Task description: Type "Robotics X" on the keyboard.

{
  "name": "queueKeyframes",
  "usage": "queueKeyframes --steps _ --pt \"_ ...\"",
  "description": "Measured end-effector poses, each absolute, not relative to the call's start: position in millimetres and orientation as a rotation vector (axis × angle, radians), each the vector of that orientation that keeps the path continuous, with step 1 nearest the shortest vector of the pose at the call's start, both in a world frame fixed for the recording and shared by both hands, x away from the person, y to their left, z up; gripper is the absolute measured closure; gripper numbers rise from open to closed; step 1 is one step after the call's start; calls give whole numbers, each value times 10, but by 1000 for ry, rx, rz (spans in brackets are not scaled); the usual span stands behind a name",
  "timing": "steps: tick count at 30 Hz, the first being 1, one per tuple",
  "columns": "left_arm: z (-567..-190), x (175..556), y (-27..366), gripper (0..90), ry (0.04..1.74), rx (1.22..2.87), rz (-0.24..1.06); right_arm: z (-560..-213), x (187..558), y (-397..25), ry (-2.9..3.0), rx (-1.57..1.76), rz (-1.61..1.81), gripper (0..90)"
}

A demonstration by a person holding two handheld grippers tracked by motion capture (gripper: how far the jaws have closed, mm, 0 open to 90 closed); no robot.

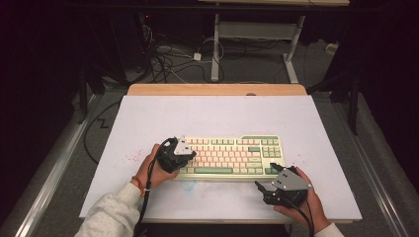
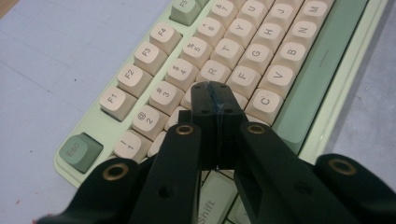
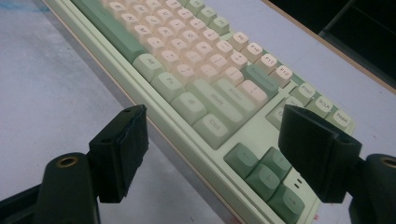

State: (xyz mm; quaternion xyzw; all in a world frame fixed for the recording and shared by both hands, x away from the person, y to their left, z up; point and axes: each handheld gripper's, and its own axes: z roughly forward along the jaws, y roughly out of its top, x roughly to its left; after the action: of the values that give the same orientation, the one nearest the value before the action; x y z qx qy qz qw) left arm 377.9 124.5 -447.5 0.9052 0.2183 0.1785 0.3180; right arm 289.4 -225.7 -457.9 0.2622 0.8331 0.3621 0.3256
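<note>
Left gripper (image 2: pixel 215 100) of mine sits over the left end of the keyboard (image 1: pixel 232 155), its jaws pressed together with nothing between them; the tips hover above the letter rows near the D and X keys, though whether they touch a keycap I cannot tell from this angle. My right gripper (image 1: pixel 267 190) rests on the white board (image 1: pixel 217 113) just off the keyboard's front right corner, its jaws spread wide and holding nothing; in the right gripper view its fingers (image 3: pixel 122 147) frame the arrow keys (image 3: pixel 266 175) and that corner's edge. The keyboard lies square in the near half of the board; bare board runs broad behind it, narrower at both sides and along the front edge.
</note>
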Motion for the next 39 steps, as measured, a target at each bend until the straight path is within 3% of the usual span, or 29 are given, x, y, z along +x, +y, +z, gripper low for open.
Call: queueKeyframes --steps 22,39 --pt "-4289 3640 1263 871 538 2328 485 -4577 2891 -2253 2187 688 948 244" --pt "-4342 3485 1066 868 433 2364 464 -4589 2896 -2243 2203 683 934 244"
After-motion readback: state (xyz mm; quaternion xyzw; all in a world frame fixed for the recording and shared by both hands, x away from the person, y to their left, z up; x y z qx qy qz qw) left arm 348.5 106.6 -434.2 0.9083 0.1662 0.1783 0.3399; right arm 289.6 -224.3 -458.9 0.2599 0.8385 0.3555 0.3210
